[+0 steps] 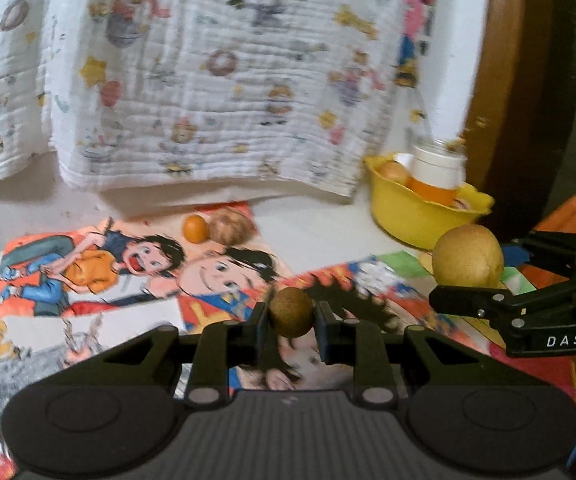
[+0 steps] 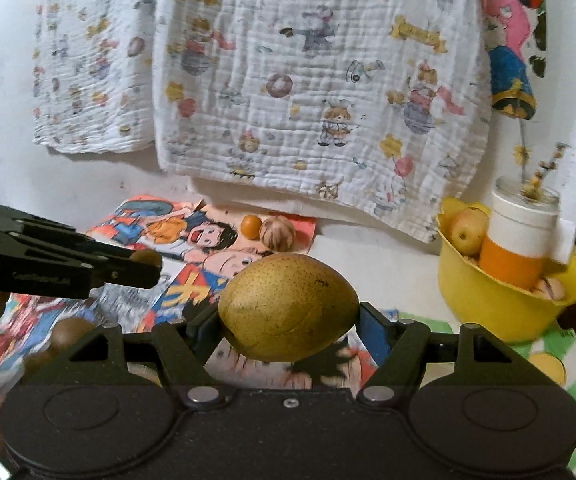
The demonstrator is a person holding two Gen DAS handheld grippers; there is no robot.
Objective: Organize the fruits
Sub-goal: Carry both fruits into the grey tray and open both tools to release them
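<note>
My left gripper [image 1: 291,322] is shut on a small round brown fruit [image 1: 291,311], held above the cartoon-printed papers [image 1: 100,276]. My right gripper [image 2: 288,320] is shut on a large yellow-green pear [image 2: 288,306], also off the table. The pear [image 1: 468,255] and right gripper show at the right of the left wrist view; the left gripper [image 2: 144,268] with its fruit [image 2: 146,258] shows at the left of the right wrist view. A small orange fruit [image 2: 251,226] and a tan round fruit [image 2: 277,233] lie together on the paper farther back. A yellow bowl [image 2: 488,304] at the right holds an apple [image 2: 466,230].
A white-and-orange jar [image 2: 522,240] stands in the yellow bowl with more fruit around it. A printed white cloth [image 2: 288,80] hangs behind the table. A brown round edge [image 1: 504,80] rises at the right. Brown fruits [image 2: 70,334] lie blurred at the near left.
</note>
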